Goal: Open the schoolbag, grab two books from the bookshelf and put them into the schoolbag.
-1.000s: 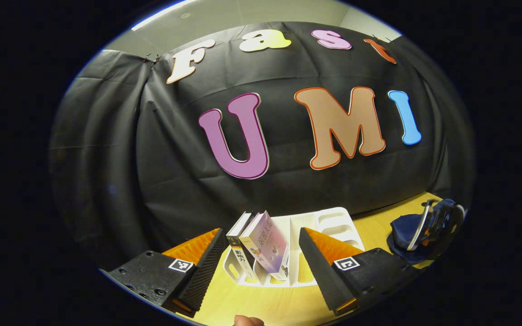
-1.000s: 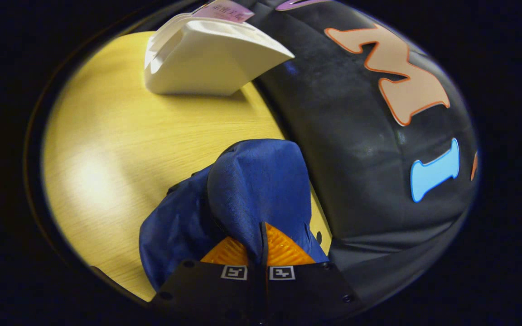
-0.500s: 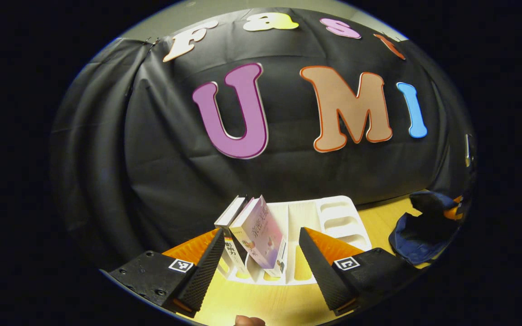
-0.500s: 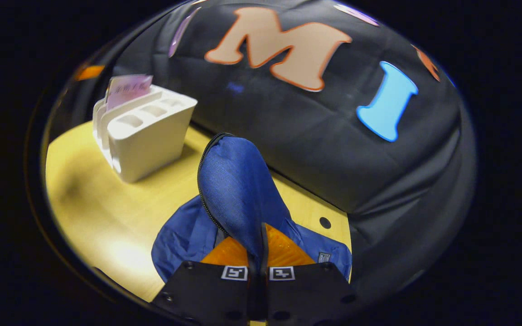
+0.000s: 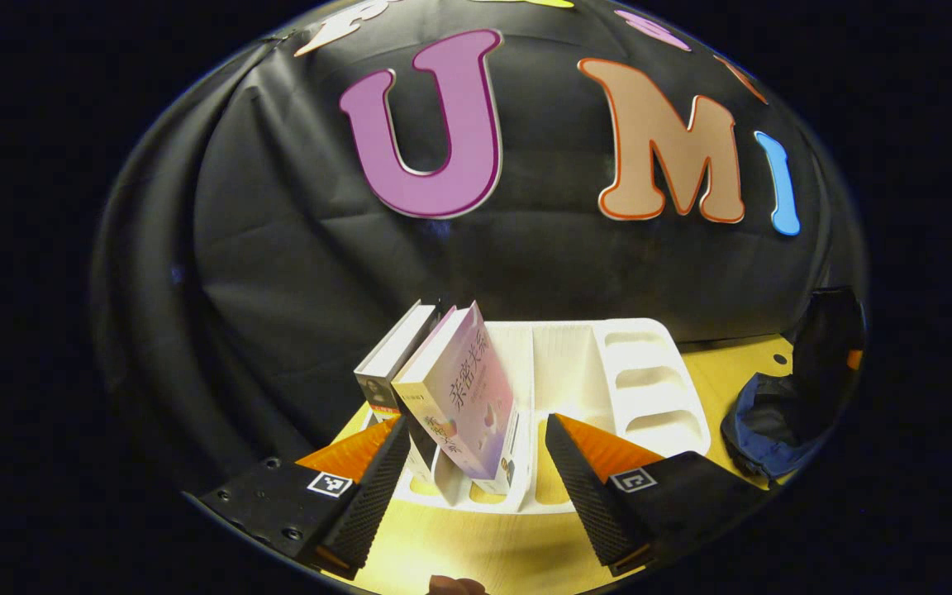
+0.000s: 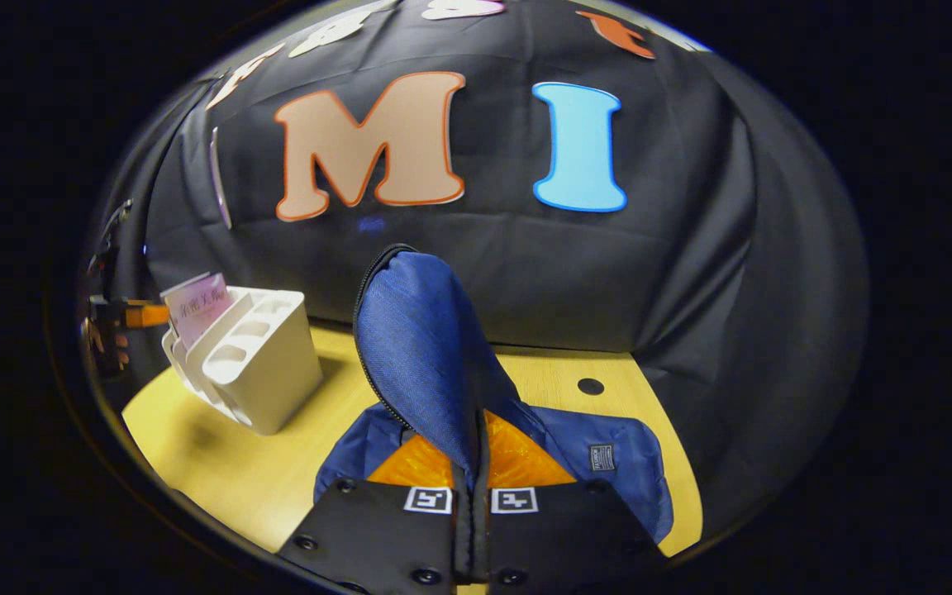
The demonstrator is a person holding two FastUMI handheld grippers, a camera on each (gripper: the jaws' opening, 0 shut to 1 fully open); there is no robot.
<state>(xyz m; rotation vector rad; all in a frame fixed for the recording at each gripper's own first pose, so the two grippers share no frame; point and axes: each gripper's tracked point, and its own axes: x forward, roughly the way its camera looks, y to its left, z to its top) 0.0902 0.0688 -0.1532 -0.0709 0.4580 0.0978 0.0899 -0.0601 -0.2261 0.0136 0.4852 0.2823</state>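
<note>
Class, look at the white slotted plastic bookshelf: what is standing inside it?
Two books lean in the left slots of the white slotted plastic bookshelf: a pink-covered paperback and a white-spined book behind it. Their bottom edges are hidden by the slot walls. The other slots look empty.

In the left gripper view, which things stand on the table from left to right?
Dark-spined book → pink book → white bookshelf → blue schoolbag.
</note>
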